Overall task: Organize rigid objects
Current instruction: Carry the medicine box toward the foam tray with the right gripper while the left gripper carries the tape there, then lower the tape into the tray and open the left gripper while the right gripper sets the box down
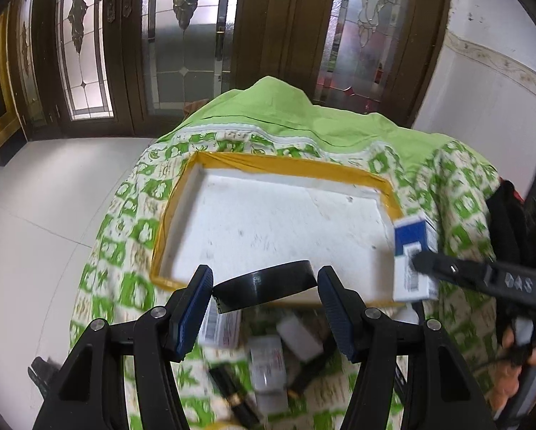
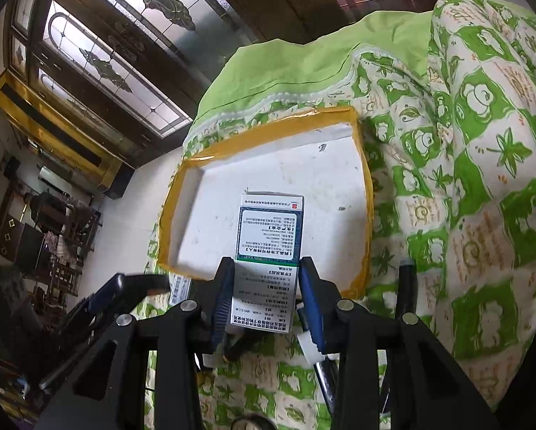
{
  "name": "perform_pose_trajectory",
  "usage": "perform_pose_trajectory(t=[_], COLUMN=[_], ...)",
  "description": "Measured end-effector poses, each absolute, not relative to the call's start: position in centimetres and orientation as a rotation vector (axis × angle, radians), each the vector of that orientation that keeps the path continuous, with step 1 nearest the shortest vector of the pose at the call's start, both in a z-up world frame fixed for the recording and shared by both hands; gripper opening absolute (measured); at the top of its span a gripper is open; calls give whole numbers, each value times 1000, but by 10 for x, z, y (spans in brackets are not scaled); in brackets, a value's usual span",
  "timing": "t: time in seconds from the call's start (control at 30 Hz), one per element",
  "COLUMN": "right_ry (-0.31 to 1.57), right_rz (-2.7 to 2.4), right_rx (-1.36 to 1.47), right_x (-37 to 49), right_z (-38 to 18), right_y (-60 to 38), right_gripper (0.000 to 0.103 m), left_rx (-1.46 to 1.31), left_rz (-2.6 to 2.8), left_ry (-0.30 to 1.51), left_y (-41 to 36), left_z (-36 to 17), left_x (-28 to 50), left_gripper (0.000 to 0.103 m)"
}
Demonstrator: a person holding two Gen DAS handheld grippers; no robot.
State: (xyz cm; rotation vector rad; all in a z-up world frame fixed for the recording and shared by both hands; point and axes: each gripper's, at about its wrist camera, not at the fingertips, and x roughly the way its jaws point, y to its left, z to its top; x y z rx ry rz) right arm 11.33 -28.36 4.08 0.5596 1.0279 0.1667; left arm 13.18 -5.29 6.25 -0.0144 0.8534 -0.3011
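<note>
My left gripper (image 1: 265,273) is shut on a black round roll (image 1: 268,288), held over the near edge of a shallow white tray with a yellow taped rim (image 1: 289,166). The tray lies on a green patterned cloth (image 1: 124,251). My right gripper (image 2: 266,261) is shut on a white medicine box with a green stripe (image 2: 269,229), above the tray's (image 2: 268,122) near right part. In the left wrist view that box (image 1: 413,247) shows a blue and white face at the tray's right edge, with the right gripper (image 1: 416,261) on it.
Under the left gripper, loose items lie on the cloth: white bottles (image 1: 268,362), a black tube with a gold band (image 1: 235,394) and a barcoded box (image 1: 217,326). White tiled floor (image 1: 35,233) drops off to the left. Wooden glazed doors (image 1: 185,36) stand behind.
</note>
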Motion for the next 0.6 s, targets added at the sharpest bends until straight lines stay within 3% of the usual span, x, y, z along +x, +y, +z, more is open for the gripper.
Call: perform_pose_trajectory(t=[0.6], right_ry=[1100], right_rz=[135], right_rx=[531], right_x=[162], right_z=[8], right_y=[-282], right_gripper=[36], left_rx=[-1], left_rz=[-212], left_ry=[930], left_y=[-57], left_z=[16], left_x=[214], left_gripper=[64])
